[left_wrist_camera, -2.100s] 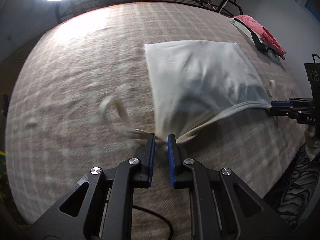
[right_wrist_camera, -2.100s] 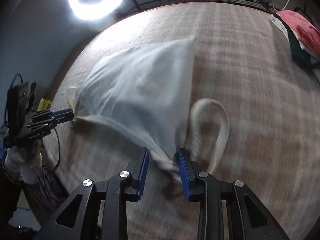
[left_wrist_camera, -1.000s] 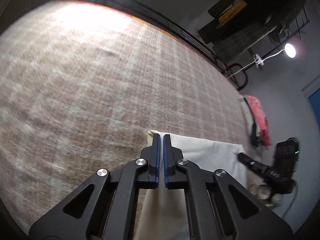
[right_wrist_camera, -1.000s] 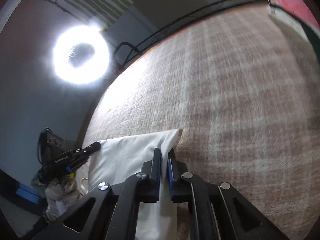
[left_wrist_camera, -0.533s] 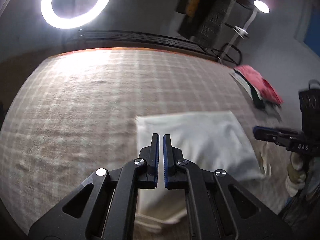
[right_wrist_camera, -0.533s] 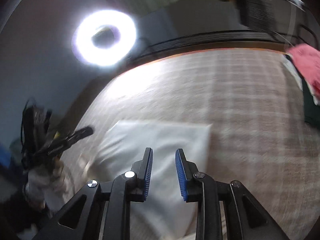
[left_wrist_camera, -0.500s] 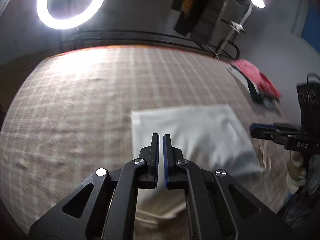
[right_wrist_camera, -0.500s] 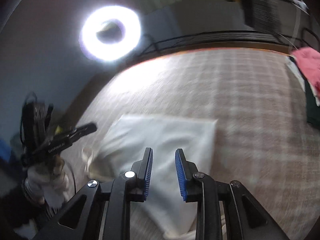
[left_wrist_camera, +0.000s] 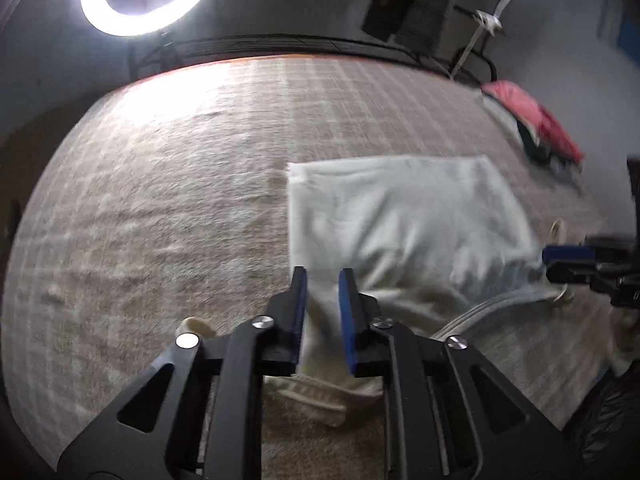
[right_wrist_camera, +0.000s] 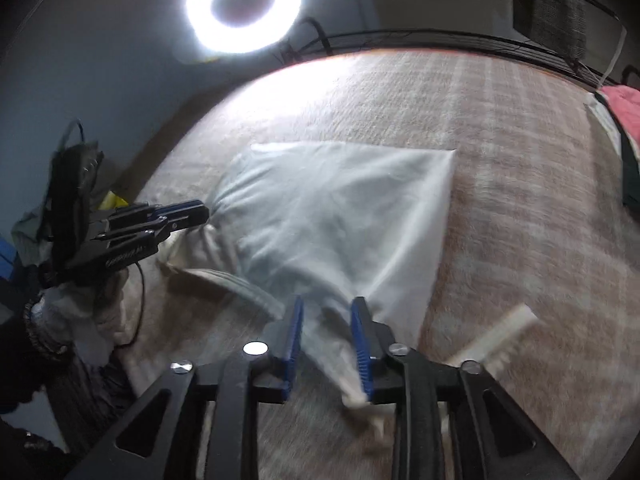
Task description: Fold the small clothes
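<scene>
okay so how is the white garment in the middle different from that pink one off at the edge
The white garment is spread wide as a folded slab near the middle of the plaid blanket; the pink garment is a smaller bundle at the far right edge. The white garment lies alone, straps trailing out; the pink garment sits on top of darker clothing. The white one lies right under both grippers; the pink one lies far from them. Both rest on the blanket.
</scene>
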A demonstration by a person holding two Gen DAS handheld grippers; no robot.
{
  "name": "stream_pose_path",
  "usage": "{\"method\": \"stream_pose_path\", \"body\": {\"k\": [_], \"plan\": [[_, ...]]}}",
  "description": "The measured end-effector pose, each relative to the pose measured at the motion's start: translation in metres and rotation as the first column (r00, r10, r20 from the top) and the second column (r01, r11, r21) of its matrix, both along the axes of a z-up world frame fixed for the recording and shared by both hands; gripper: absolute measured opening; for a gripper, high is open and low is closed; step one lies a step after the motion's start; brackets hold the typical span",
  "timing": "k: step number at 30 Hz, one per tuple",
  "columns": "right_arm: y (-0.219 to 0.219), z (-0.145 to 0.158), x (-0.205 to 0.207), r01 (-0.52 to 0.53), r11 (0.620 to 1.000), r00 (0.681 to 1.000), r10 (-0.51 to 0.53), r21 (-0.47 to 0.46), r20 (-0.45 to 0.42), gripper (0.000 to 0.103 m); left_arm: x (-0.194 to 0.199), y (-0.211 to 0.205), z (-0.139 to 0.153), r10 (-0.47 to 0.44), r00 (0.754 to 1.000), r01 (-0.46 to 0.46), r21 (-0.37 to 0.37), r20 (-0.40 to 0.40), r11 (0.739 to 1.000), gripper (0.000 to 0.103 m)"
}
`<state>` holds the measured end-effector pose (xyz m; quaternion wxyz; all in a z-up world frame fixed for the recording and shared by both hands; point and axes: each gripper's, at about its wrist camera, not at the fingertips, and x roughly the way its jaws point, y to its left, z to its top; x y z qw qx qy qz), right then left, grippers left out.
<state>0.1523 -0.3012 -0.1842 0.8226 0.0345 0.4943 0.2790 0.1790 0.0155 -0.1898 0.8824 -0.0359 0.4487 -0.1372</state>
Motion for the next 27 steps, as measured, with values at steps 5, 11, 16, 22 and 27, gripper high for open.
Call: {"method": "stream_pose_path", "body": {"k": [5,11,16,22,27], "plan": [[-0.065,0.0,-0.002,0.164,0.97,0.986,-0.155,0.178,-0.062,0.045,0.013,0.042,0.003,0.078,0.993,-0.095,-0.22,-0.085,0.971,0.051],[-0.096,-0.031,0.023,0.263,0.906,0.956,-0.199,0.332,-0.215,0.045,0.034,0.065,-0.032,0.073,0.958,-0.19,-0.422,-0.278,0.887,0.051],[-0.09,-0.044,0.041,0.273,0.898,0.948,-0.189,0.345,-0.257,0.043,0.047,0.066,-0.04,0.041,0.95,-0.192,-0.477,-0.309,0.858,0.05],[-0.074,-0.058,0.057,0.271,0.877,0.942,-0.158,0.396,-0.296,0.039,0.057,0.05,-0.046,-0.003,0.948,-0.167,-0.506,-0.318,0.846,0.034],[-0.062,-0.069,0.065,0.281,0.862,0.938,-0.153,0.422,-0.312,0.028,0.059,0.034,-0.04,0.001,0.96,-0.13,-0.447,-0.279,0.885,0.02]]}}
